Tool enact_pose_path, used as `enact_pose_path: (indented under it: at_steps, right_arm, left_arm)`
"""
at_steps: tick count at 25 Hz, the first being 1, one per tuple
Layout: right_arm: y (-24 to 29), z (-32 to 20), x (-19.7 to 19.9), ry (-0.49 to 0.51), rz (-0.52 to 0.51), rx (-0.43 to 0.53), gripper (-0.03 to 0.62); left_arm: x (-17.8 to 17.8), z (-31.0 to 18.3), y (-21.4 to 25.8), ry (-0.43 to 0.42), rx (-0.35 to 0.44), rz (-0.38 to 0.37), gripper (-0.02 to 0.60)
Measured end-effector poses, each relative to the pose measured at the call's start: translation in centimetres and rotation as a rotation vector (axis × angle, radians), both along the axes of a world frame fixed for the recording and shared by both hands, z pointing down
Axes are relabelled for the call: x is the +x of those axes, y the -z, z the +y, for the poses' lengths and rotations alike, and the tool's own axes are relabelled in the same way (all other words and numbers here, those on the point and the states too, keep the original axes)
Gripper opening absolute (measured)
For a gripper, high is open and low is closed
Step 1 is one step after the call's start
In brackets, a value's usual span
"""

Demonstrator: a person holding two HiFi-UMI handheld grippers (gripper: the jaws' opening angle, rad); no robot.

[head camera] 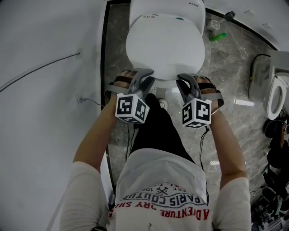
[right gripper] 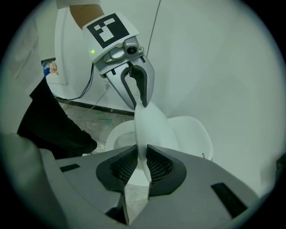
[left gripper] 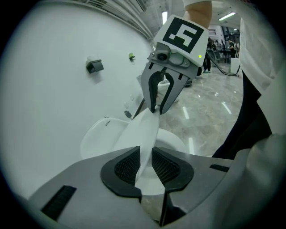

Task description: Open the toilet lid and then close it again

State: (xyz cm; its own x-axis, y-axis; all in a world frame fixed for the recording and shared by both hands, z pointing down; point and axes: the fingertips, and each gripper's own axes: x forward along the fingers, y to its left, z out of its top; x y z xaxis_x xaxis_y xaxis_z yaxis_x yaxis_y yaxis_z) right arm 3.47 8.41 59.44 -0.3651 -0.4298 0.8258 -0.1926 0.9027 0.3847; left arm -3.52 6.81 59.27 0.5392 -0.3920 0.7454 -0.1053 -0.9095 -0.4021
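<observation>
The white toilet lid (head camera: pixel 165 45) stands partly raised over the seat and bowl (right gripper: pixel 120 134). Both grippers hold its front edge. My left gripper (head camera: pixel 146 77) is at the edge's left and my right gripper (head camera: pixel 185 81) at its right. In the left gripper view the thin lid (left gripper: pixel 145 129) runs between the left gripper's (left gripper: pixel 144 163) pads and on to the right gripper (left gripper: pixel 155 109) beyond. The right gripper view shows the lid (right gripper: pixel 149 129) pinched in the right gripper (right gripper: pixel 142 163), with the left gripper (right gripper: pixel 139 103) clamped further along.
The cistern (head camera: pixel 167 11) is behind the lid, against a white wall (head camera: pixel 40 67) on the left. A green bottle (head camera: pixel 217 37) lies on the marble floor at the back right. Another toilet (head camera: pixel 275 97) stands at the right. The person's dark trousers (head camera: pixel 156 131) are just before the bowl.
</observation>
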Motion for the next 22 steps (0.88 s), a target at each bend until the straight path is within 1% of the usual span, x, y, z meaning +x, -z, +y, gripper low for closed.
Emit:
enact_pose_path:
  at_steps: [3,7,10,14,19,22]
  right_arm:
    - [-1.7,1.2,-0.1,0.029,0.023,-0.014,0.041]
    - [-3.8,2.3,-0.6,0.076,0.065,0.032,0.041]
    - [-5.9,3.3,-1.0,0.089,0.07,0.012,0.044]
    - [-9.0,4.9,-1.3,0.097,0.072,-0.021,0.049]
    - [-11.9,5.9,-1.3,0.12,0.1,-0.018,0.05]
    - [-13.8,6.7,-1.7,0.125,0.096,-0.04,0.051]
  left_arm:
    - [-0.1,1.3,-1.8,-0.007,-0.018,-0.009,0.086]
    - [-0.5,2.3,-3.8,-0.002,-0.017,0.003,0.092]
    - [-0.9,3.3,-5.9,0.002,-0.026,0.003,0.097]
    - [-1.2,4.9,-9.2,0.005,-0.045,-0.022,0.105]
    - [-1.3,5.9,-12.2,0.03,-0.033,-0.047,0.11]
    - [-1.6,6.5,-14.0,0.041,-0.027,-0.071,0.113]
